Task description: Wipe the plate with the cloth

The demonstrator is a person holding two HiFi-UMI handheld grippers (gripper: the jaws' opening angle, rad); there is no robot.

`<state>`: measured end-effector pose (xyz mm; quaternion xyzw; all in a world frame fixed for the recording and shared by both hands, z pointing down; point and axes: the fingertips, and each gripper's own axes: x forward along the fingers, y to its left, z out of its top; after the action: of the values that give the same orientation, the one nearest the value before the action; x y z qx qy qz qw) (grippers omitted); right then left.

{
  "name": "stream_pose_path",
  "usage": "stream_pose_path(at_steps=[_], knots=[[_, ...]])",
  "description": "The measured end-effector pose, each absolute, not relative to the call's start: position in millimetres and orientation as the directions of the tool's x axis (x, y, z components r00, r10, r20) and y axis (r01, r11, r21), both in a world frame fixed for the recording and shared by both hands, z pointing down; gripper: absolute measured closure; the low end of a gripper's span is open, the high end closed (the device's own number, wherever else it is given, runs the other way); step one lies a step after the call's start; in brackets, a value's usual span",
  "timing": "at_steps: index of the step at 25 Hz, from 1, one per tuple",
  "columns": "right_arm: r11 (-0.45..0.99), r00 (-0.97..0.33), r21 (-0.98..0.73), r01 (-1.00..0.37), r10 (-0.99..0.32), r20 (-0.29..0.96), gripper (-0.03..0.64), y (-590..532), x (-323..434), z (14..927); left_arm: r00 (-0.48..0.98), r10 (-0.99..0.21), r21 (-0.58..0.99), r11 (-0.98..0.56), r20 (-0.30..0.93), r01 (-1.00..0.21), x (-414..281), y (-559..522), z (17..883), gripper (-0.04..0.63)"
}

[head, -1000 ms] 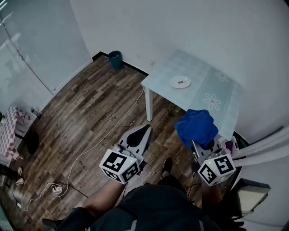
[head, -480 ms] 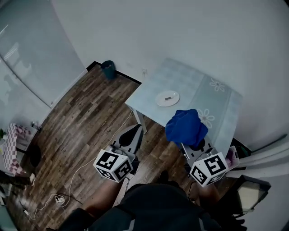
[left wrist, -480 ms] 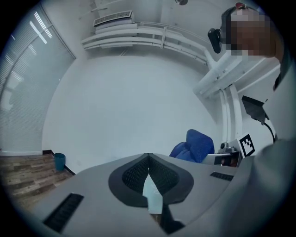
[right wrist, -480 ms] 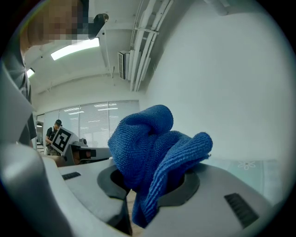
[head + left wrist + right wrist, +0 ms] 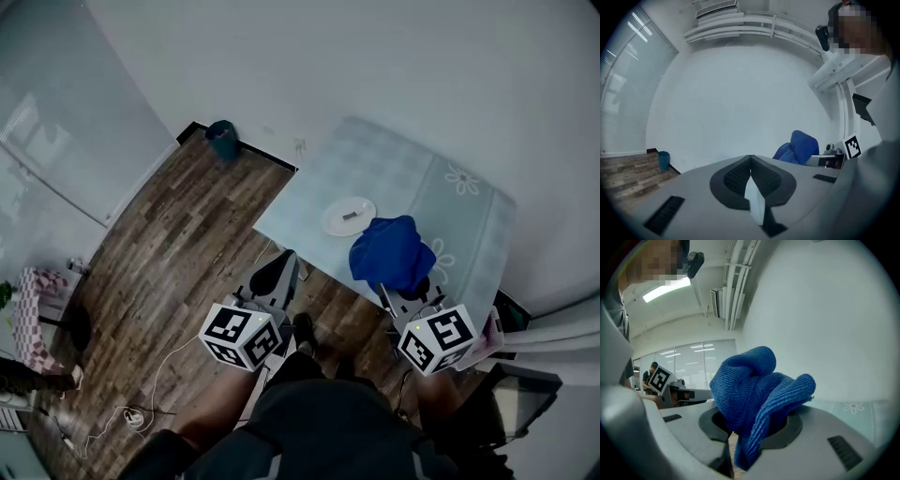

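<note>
Right gripper (image 5: 752,425): my jaws are clamped on the blue cloth (image 5: 392,253), which bunches up above the pads with a loose fold hanging down between them. I judge it is pinched at one end so the free bulk can serve as the wiping face. Left gripper (image 5: 751,173): pads (image 5: 736,178) closed tip to tip with nothing in them, held low over the floor, apparently in reserve to steady the plate. Plate (image 5: 330,223): white, near the table's (image 5: 375,159) front edge, just beyond the cloth and not yet touched. A small dark item (image 5: 349,216) lies on it; I cannot identify it, and it may obstruct the wipe. Also present: teal bin (image 5: 222,139) by the wall and a cable (image 5: 159,375) on the wood floor, both well apart from the work.
</note>
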<state>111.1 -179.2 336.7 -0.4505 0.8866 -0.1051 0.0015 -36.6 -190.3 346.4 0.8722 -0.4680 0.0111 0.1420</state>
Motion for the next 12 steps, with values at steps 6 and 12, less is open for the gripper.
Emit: stream_pose_path(at_steps=[6, 12], knots=[[0.529, -0.552, -0.178, -0.830, -0.825, 0.120, 0.488, -235, 99, 347, 0.596, -0.782, 0.254, -0.548, 0.184, -0.797, -48, -254, 369, 0.586], [0.491, -0.514, -0.158, -0.856, -0.840, 0.174, 0.488, -297, 83, 369, 0.631, -0.732, 0.291, -0.564, 0.257, -0.773, -52, -318, 414, 0.584]])
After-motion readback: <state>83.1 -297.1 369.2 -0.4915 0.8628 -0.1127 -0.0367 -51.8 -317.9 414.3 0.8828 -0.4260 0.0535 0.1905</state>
